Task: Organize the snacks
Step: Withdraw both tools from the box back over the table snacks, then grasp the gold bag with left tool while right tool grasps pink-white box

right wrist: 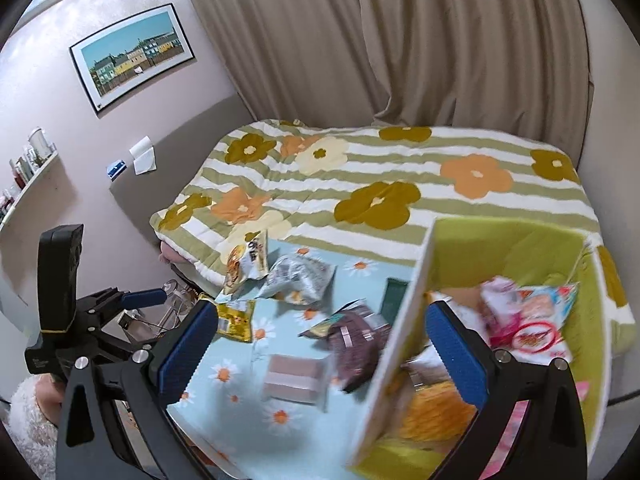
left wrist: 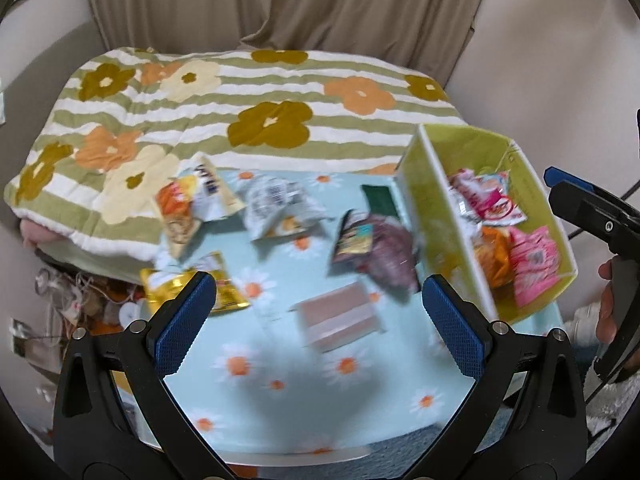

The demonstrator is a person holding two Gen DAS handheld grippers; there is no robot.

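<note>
- Both views are smeared with motion blur, so print on most packets is unreadable.
- The left gripper [left wrist: 320, 300] hangs wide open over the near part of the table [left wrist: 280, 420], nothing between its blue pads [left wrist: 184, 320].
- The right gripper [right wrist: 320, 344] is spread just as wide and empty; it straddles the near wall of the box [right wrist: 400, 340], one finger over the table, the other over the inside.
- At the edge of the left view a hand [left wrist: 608, 308] grips the right tool's handle, mostly cut off.
- A flat pink-and-white pack [left wrist: 340, 320] lies nearest on the daisy cloth.
- Left of it, a gold packet [left wrist: 224, 292] is partly hidden behind the left finger.
- Right of the pack, a dark purple bag [left wrist: 388, 260] lies against the box, overlapping a smaller brown packet [left wrist: 352, 236].
- Farther back sit a grey-white bag [left wrist: 276, 208] and an orange-and-white bag [left wrist: 188, 208], touching each other.
- A dark green packet [left wrist: 380, 200] peeks from behind the box's corner.
- The yellow-green box stands at the table's right; pink packets [left wrist: 532, 264] and an orange bag [left wrist: 492, 256] are heaped in it, their lower parts hidden by its wall.
- Behind the table lies a flowered quilt [left wrist: 240, 100], then beige curtains [left wrist: 320, 0].
- A framed picture [right wrist: 132, 52] hangs on the left wall.
</note>
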